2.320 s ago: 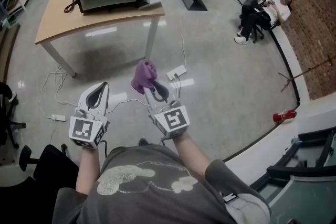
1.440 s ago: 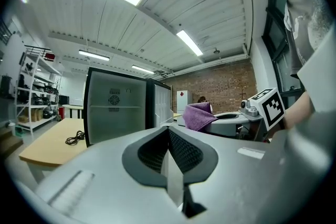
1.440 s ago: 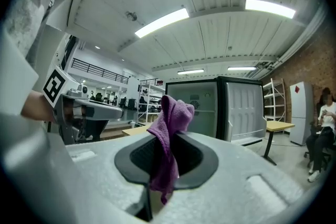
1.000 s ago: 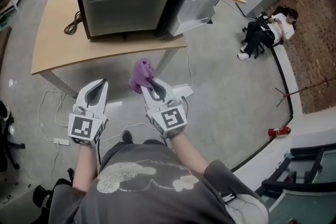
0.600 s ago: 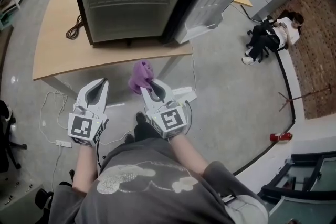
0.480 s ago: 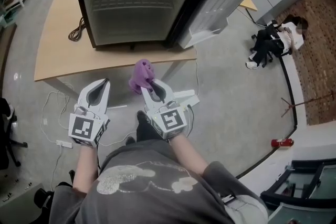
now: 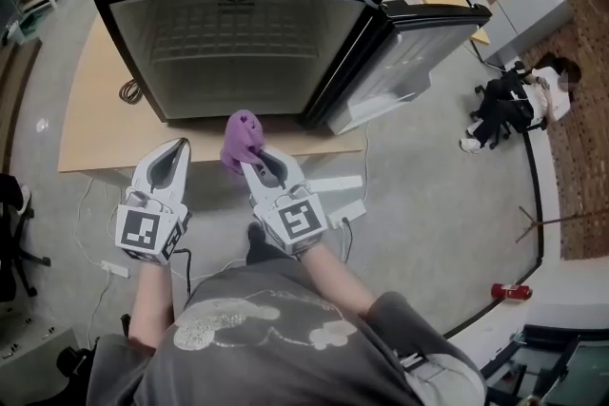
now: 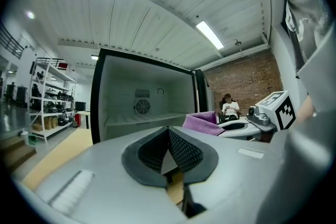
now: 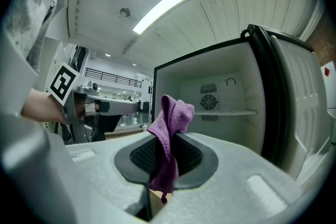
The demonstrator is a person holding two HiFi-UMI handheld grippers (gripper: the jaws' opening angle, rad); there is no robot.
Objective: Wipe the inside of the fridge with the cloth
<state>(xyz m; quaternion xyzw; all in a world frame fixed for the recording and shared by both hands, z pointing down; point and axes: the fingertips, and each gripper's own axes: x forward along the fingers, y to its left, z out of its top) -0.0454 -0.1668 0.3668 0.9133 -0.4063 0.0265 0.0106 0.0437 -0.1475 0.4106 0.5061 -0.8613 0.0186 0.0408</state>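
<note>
A small black fridge (image 7: pixel 238 24) stands on a wooden table (image 7: pixel 90 119), its door (image 7: pixel 419 52) swung open to the right and its white inside (image 8: pixel 139 107) bare, with one shelf (image 9: pixel 226 112). My right gripper (image 7: pixel 249 157) is shut on a purple cloth (image 7: pixel 240 138), which bunches above the jaws (image 9: pixel 169 128) just short of the fridge's opening. My left gripper (image 7: pixel 169 159) is shut and holds nothing, level with the right one and to its left, also short of the fridge. The cloth (image 8: pixel 202 123) also shows at the right of the left gripper view.
A power strip (image 7: pixel 333 195) and cables lie on the grey floor under the table's front. A person (image 7: pixel 519 100) sits at the far right by a brick wall. Shelving (image 8: pixel 50 107) stands at the left. A red bottle (image 7: pixel 511 292) lies on the floor at right.
The fridge has come much closer and now fills the top of the head view. Both grippers have moved toward its opening, the right still holding the cloth.
</note>
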